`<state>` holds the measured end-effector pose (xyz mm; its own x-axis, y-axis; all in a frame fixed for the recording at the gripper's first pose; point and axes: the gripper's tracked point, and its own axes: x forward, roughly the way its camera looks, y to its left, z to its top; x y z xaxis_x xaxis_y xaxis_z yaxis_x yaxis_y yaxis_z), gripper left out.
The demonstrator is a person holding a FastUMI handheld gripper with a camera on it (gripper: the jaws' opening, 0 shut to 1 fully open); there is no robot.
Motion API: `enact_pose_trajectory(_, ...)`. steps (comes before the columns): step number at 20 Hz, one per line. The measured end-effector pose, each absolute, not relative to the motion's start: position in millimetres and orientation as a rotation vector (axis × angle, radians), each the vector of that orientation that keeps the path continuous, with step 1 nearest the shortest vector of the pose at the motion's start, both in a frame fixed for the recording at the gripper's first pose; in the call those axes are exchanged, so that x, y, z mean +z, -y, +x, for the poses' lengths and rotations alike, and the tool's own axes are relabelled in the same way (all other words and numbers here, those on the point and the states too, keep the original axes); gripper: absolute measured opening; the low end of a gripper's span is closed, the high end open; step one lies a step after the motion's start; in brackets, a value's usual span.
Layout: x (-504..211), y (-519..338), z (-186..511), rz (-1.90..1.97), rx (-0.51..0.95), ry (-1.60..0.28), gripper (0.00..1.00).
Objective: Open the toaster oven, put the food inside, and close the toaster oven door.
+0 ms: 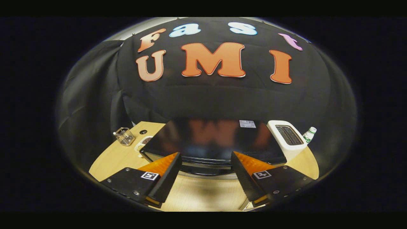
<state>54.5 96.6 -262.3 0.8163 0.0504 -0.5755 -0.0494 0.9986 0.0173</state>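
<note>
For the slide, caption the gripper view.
Open gripper poised above the black toaster oven, beside a white toaster on the wooden table.

Wire basket (124, 136), white toaster (287, 138), bottle (309, 134) on table (111, 159).

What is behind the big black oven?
Behind the toaster oven hangs the booth's black cloth wall. The oven's body covers the table's back edge, so anything low there is hidden. The open gripper hovers above the oven's front edge.
</note>
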Motion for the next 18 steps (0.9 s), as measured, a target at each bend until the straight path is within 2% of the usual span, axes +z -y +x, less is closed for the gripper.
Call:
enact_pose_trajectory(3, -282, -95, 54, 0.033, 0.013, -0.663, 0.92)
enact_pose_trajectory(12, -280, -95, 31, -0.004, -0.011, -0.547, 0.92)
enact_pose_trajectory(18, -302, -104, -27, -0.032, 0.140, -0.662, 0.91)
